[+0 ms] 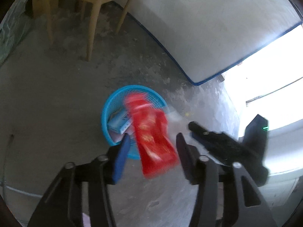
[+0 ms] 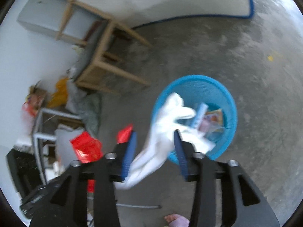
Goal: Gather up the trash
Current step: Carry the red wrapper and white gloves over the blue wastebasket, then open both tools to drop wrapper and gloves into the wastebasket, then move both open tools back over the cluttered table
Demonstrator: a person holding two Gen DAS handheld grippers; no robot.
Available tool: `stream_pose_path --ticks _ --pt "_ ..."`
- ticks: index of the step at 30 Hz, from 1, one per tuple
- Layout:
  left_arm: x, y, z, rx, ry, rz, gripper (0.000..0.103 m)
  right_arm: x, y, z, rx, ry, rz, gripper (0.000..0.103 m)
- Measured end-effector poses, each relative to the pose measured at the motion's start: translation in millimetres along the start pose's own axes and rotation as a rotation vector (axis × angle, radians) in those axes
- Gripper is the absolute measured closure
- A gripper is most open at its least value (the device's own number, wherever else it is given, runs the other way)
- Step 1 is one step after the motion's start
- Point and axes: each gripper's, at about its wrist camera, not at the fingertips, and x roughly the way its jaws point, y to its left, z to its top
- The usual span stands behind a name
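We are at the drop-off, with both pieces of trash leaving us over the blue basket (image 1: pixel 106 117). Our left tongs (image 1: pixel 152 141) stand spread, and the red wrapper (image 1: pixel 153 132) hangs blurred in the gap between them, its upper end over the basket's mouth; the pads do not seem to press on it, so we judge it released and falling. Our right tongs (image 2: pixel 155 143) are spread as well, with the white crumpled paper (image 2: pixel 166 128) passing between them, draped across the near rim of the basket (image 2: pixel 230 117) and apparently loose too. Inside the basket there are already a pale blue box (image 1: pixel 121 122) and some colourful packets (image 2: pixel 214 119), so earlier collecting looks done and these two items are nearly in. What is left, as far as we can tell: a small yellow scrap (image 2: pixel 270 57) lies on the concrete floor (image 2: pixel 189 60) well apart from the basket, and a heap of clutter (image 2: pixel 56 96) sits against the wall near the wooden chair (image 2: pixel 102 56), though we cannot say which of it counts as trash. We reckon the job is well under way, not finished.
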Motion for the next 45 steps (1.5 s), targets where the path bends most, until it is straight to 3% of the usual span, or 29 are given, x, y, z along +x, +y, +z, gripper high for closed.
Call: stream_pose_path --ticks 3,11,18,23,29,35,42,45 --pt "0 1 0 -0.022 -0.004 -0.05 0.048 2 -17 -3 0.02 -0.019 -0.056 0.061" --pt "-35 -16 -5 0.028 -0.063 -0.097 0.046 -29 -25 -15 0.018 -0.066 -0.059 0.061" --pt "-120 -42 -34 0.126 -0.195 -0.124 0.04 -72 11 -34 -0.132 -0.135 -0.03 0.057" --pt "-206 -38 -82 0.147 -0.309 -0.118 0.035 -115 60 -70 -0.324 -0.14 0.024 0.047" --pt "-300 -5 -147 0.139 -0.479 0.024 0.025 -141 110 -117 -0.478 -0.061 0.099 0.042" --pt "-374 55 -230 0.038 -0.64 0.172 0.022 -133 156 -162 -0.548 0.039 0.187 0.039" --pt "-435 133 -344 -0.121 -0.724 0.315 0.021 -104 233 -224 -0.702 0.203 0.265 0.039" --pt "-444 161 -389 -0.198 -0.74 0.358 0.021 -88 266 -255 -0.77 0.272 0.299 0.039"
